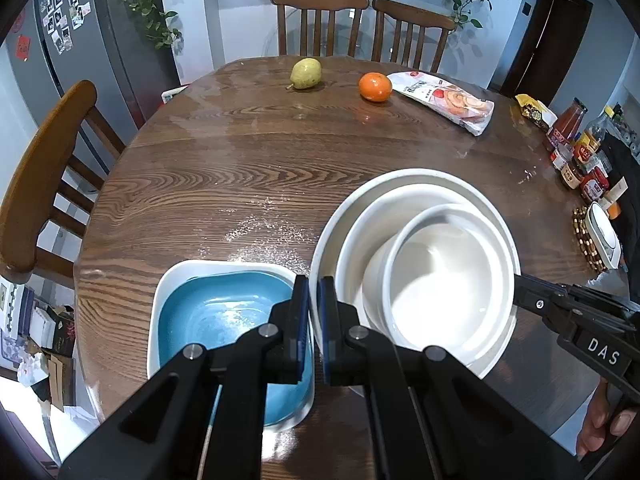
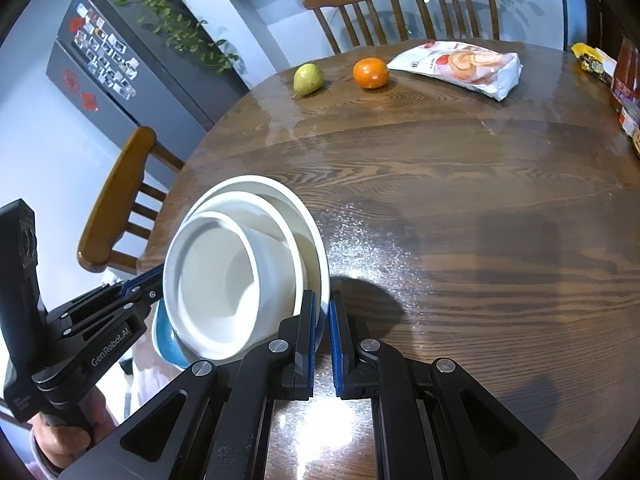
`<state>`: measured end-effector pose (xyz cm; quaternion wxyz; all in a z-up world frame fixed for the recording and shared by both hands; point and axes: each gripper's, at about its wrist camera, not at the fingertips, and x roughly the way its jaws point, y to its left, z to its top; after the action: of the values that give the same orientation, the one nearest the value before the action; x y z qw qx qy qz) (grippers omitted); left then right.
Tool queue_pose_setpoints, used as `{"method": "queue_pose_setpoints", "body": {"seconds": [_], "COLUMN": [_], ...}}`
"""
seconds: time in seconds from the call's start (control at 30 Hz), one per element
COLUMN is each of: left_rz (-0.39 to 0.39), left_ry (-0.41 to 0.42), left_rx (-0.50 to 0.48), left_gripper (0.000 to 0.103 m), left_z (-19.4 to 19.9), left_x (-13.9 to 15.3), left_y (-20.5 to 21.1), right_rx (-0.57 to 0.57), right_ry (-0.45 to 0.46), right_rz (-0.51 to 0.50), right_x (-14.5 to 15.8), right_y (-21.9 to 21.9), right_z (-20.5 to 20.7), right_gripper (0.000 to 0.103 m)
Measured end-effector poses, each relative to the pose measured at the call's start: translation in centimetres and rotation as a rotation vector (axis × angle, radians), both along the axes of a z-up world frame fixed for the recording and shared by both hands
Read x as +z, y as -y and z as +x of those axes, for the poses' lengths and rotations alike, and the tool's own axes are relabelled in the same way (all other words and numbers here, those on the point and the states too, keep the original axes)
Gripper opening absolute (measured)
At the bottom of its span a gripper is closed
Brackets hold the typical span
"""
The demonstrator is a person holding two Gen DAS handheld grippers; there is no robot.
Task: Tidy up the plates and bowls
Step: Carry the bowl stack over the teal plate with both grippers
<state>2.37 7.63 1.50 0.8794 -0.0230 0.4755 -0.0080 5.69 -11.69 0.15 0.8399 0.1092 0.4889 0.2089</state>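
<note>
tilting toward the right claw (image 2: 322,340), the white stack is what could go wrong first: the large white bowl (image 1: 412,178) is carrying a middle bowl (image 1: 400,200) and a small bowl (image 1: 444,272), and both inner ones are sitting off-centre, crowding one side. the right claw is pinching the large bowl's rim between its pads, while the left claw (image 1: 314,328) is clenched, its pads seeming to nip the opposite rim, though that contact is hard to make out. a lopsided lift or a slackening pinch is likely to be sending the inner bowls sliding or the glazed rim slipping free.

all three white bowls are looking empty. the stack is hanging near the close edge of the counter (image 1: 260,152), partly overlapping the blue square bowl (image 1: 224,312), which is nesting inside a white square dish (image 1: 164,292) and also holding nothing; lowering carelessly is risking a chip there.

further out, a pear (image 1: 306,74), an orange (image 1: 375,87) and a snack bag (image 1: 444,100) are lying well apart.
</note>
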Motion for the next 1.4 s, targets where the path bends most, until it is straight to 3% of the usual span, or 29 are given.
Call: {"method": "queue_pose_setpoints", "body": {"seconds": [1.4], "left_rz": [0.023], "left_ry": [0.017], "left_rx": [0.079], "left_gripper": [0.0], "left_z": [-1.6], "left_x": [0.5], "left_y": [-6.2], "right_rx": [0.076], "right_ry": [0.023], "right_rz": [-0.004], "right_x": [0.5], "right_y": [-6.8], "right_z": [-0.5], "right_gripper": [0.01]}}
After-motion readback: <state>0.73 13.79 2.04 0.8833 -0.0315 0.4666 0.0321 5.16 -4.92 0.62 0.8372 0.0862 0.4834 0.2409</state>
